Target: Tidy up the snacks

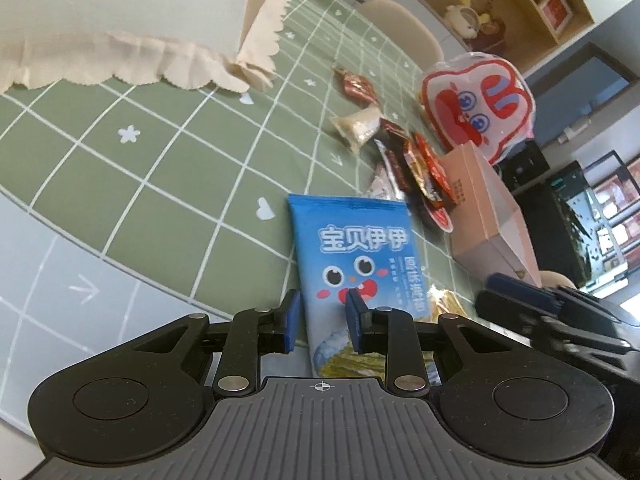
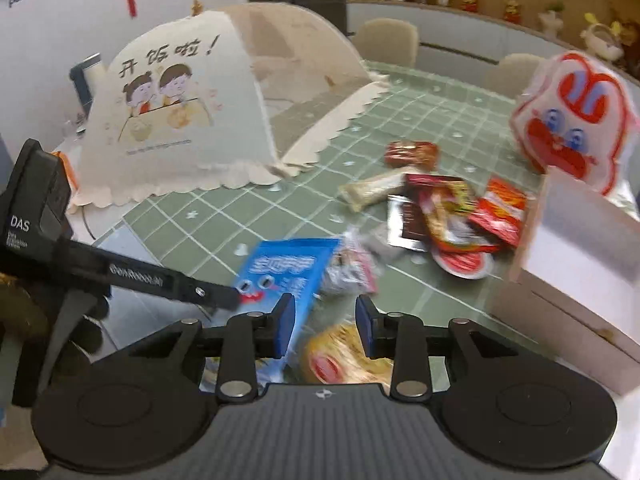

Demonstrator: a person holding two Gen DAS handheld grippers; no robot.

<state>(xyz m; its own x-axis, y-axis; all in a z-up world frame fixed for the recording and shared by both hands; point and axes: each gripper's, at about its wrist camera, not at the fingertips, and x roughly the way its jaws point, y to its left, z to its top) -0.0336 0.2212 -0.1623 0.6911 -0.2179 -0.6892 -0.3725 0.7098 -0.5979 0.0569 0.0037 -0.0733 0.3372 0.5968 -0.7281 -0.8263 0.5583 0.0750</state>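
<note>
While part-open, left tongs (image 1: 322, 322) straddle blue snack packet (image 1: 352, 248) — right tongs (image 2: 326, 326) empty.

A blue cartoon-faced snack packet (image 1: 356, 256) lies on a green tablecloth (image 1: 168, 168) gridded with white lines.

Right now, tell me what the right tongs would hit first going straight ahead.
Probably the yellow snack bag lying just below the right tongs; the blue packet sits left of that line. Depth is unclear.
</note>
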